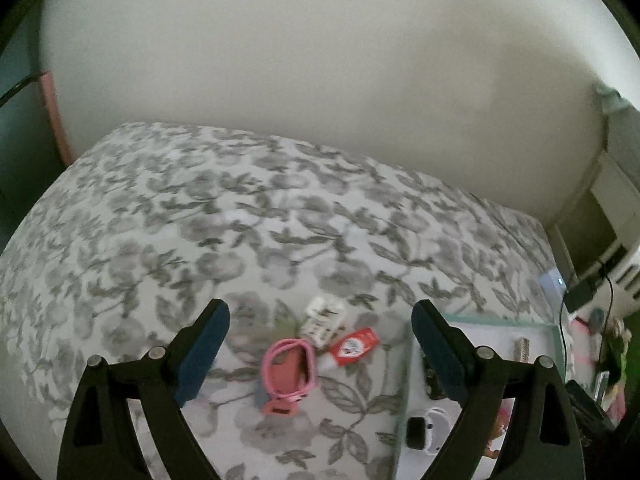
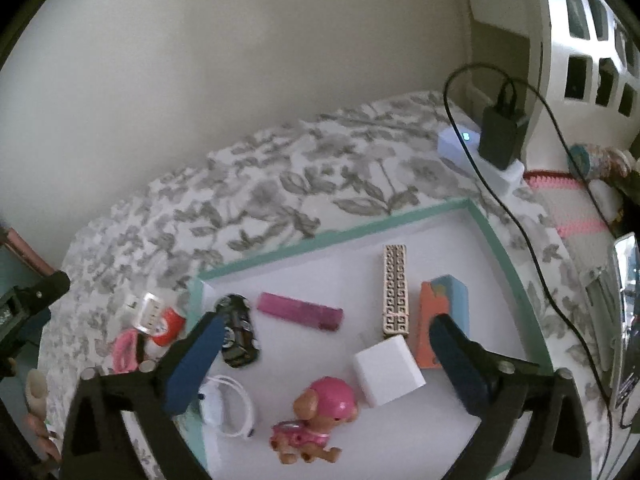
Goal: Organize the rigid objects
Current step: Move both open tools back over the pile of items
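**Right wrist view: drop made in the tray, three items left on the bed**

Right wrist view shows the right gripper (image 2: 324,354) with its fingers spread wide and nothing between them, hanging over the white tray (image 2: 332,236) with the teal rim. Inside the tray lie a toy dog (image 2: 316,420), a white cube (image 2: 388,374), a patterned bar (image 2: 396,292), an orange and blue box (image 2: 442,320), a pink stick (image 2: 300,312), a dark toy car (image 2: 238,332) and a white watch (image 2: 228,404). The dog and the cube sit just below the open fingers, at about 6 o'clock; which of them was set down I cannot tell.

In the left wrist view the left gripper (image 1: 320,344) is released as well, empty, and aimed at the loose things on the flowered bed (image 1: 240,220): a pink case (image 1: 286,368) at 6 o'clock between the fingers, a red packet (image 1: 356,346) at 3 o'clock of it, and a white packet (image 1: 322,320) at 12 o'clock, the three touching or nearly so.

The step in hand looks like the reach for the next item. The next move likely calls for lowering the left fingers around the pink case, closing, then carrying it toward 3 o'clock into the tray.
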### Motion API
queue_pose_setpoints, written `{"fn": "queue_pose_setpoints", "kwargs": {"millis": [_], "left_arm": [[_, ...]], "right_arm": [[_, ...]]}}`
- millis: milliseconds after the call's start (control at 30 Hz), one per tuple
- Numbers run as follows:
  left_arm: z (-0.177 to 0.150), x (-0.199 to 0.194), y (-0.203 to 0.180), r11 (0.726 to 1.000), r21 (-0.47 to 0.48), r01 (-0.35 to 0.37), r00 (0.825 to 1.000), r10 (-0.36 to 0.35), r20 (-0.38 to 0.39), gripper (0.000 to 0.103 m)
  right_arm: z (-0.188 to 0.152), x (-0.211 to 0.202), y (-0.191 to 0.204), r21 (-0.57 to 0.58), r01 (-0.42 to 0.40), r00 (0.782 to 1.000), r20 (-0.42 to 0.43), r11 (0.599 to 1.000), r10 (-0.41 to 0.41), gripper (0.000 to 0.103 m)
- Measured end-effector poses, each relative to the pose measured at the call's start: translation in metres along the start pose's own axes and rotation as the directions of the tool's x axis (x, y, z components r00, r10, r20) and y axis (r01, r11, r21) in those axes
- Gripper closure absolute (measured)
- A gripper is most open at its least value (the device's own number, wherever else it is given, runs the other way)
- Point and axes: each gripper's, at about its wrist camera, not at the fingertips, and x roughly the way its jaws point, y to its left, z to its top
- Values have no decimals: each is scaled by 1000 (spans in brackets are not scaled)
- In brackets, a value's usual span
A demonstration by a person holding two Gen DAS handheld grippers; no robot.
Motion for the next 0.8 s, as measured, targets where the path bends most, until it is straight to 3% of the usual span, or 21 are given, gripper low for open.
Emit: {"fn": "queue_pose_setpoints", "kwargs": {"millis": [200, 367, 567, 800], "left_arm": [[-2, -1, 19, 993, -3, -119, 991, 119, -58, 10], [0, -2, 39, 988, -43, -149, 986, 146, -77, 10], [-6, 16, 71, 978, -88, -191, 974, 178, -137, 10], [-18, 50, 95, 971, -102, -214, 946, 181, -267, 10]], "right_arm": [[10, -16, 17, 28, -55, 998, 45, 998, 54, 0], [19, -29, 56, -47, -91, 993, 75, 995, 95, 0], [15, -11, 101, -73, -159, 987, 7, 985, 160, 0], [-15, 31, 143, -172, -178, 979, -129, 969, 157, 0]]}}
